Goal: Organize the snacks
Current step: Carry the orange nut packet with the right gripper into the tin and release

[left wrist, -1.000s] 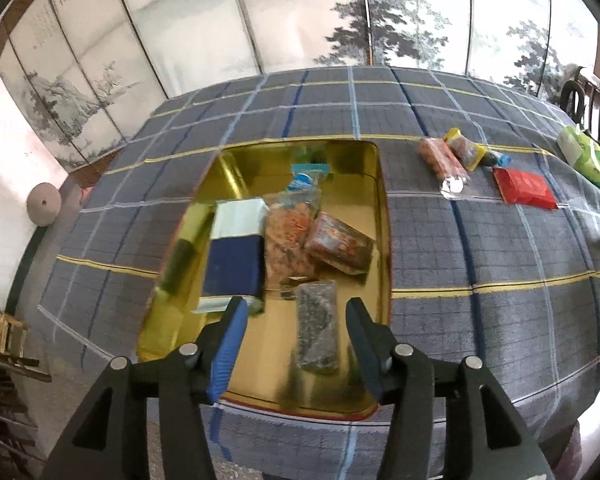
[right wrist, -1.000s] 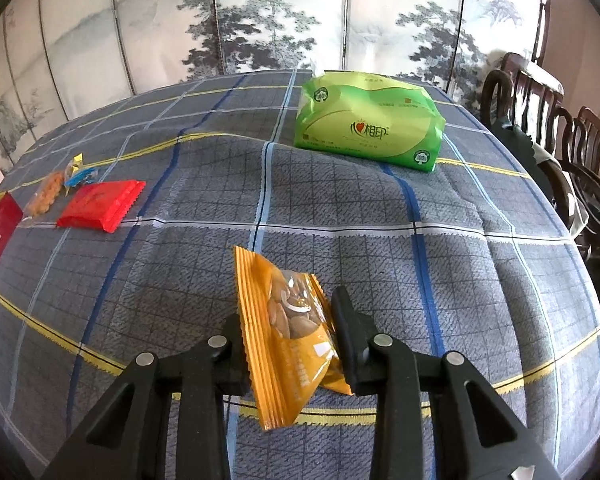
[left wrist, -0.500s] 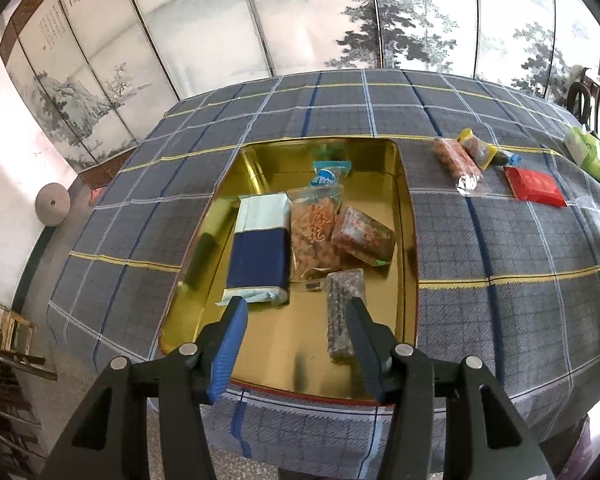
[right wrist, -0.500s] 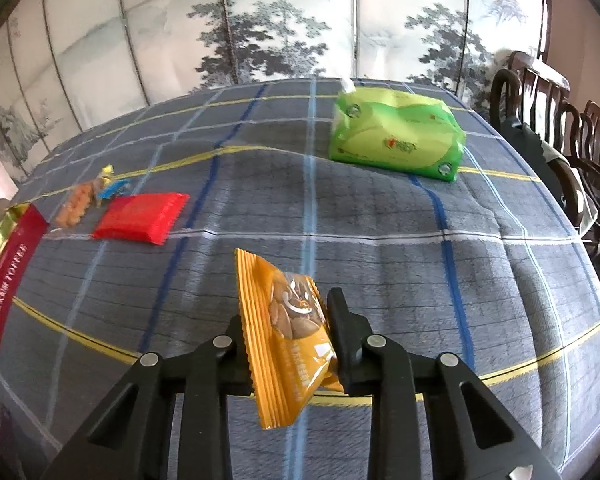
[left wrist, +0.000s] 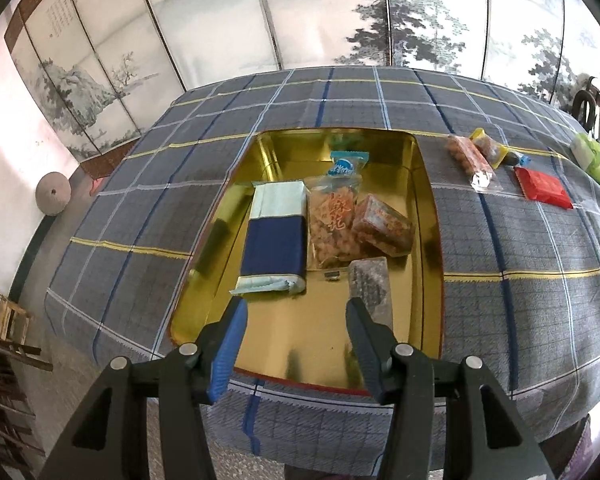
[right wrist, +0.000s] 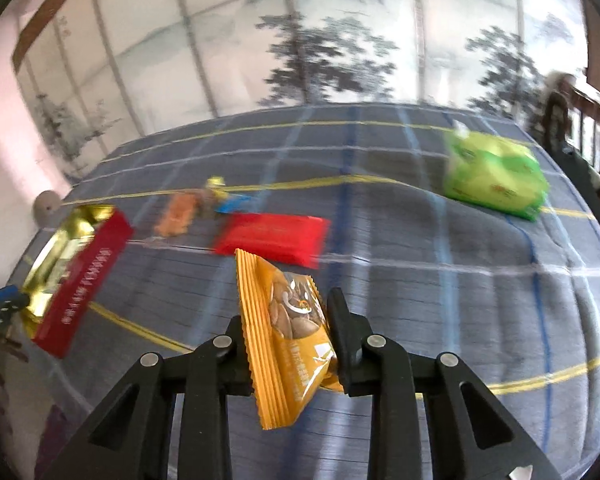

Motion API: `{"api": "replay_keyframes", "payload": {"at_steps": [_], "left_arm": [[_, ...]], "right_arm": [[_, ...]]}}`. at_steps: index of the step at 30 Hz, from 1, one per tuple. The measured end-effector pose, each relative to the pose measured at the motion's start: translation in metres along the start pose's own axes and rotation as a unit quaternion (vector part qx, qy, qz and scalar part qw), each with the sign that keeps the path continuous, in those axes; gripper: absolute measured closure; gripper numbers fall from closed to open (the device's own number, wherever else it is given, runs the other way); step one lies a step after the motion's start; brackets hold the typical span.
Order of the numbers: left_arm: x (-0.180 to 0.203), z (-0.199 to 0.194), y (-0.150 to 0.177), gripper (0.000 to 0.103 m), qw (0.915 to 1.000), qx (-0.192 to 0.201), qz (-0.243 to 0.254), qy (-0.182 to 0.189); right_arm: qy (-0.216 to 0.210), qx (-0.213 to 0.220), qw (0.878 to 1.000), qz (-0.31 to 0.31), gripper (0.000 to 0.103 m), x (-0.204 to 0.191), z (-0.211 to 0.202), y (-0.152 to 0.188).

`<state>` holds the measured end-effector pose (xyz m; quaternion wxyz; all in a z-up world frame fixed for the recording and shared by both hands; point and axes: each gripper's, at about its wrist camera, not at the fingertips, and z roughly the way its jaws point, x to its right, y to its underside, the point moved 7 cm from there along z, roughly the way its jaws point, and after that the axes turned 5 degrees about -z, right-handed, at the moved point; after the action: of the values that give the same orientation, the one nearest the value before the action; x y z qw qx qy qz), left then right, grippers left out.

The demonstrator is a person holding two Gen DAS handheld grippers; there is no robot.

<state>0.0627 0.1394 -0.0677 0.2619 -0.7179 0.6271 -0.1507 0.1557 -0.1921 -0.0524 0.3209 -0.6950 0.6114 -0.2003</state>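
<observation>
A gold tin tray (left wrist: 308,344) with red outer sides sits on the plaid cloth; it also shows at the left of the right wrist view (right wrist: 76,276). In it lie a blue and white pack (left wrist: 276,240), a clear bag of orange snacks (left wrist: 332,224), a small orange pack (left wrist: 384,226), a dark pack (left wrist: 374,286) and a blue-topped packet (left wrist: 346,162). My left gripper (left wrist: 294,320) is open and empty above the tray's near end. My right gripper (right wrist: 288,316) is shut on an orange nut packet (right wrist: 288,332), held above the cloth.
On the cloth to the right of the tray lie a clear orange snack pack (left wrist: 470,158), a yellow packet (left wrist: 488,148), a red packet (right wrist: 272,236) and a green tissue pack (right wrist: 496,176). Dark wooden chairs (right wrist: 592,148) stand at the table's right. A painted folding screen stands behind the table.
My left gripper has pulled back and up from the tray, staying open. My right gripper has swung left with the orange packet, bringing the tray into its view.
</observation>
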Motion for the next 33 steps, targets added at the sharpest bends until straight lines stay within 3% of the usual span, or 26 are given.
{"api": "replay_keyframes", "payload": {"at_steps": [7, 13, 21, 33], "left_arm": [[-0.009, 0.003, 0.005, 0.051, 1.0, -0.004, -0.005, 0.0], [-0.019, 0.008, 0.007, 0.051, 0.9999, -0.007, -0.01, -0.003], [-0.037, 0.013, 0.011, 0.05, 0.9997, -0.012, -0.011, -0.019], [-0.067, 0.02, 0.018, 0.047, 0.9991, -0.02, -0.021, -0.032]], "right_arm": [[-0.064, 0.011, 0.996, -0.055, 0.077, -0.057, -0.027, -0.009], [-0.126, -0.002, 0.989, -0.073, 0.077, -0.14, -0.022, -0.026], [-0.185, -0.039, 0.977, -0.101, 0.077, -0.278, 0.047, -0.067], [-0.199, -0.117, 0.965, -0.121, 0.077, -0.343, 0.134, -0.082]]}}
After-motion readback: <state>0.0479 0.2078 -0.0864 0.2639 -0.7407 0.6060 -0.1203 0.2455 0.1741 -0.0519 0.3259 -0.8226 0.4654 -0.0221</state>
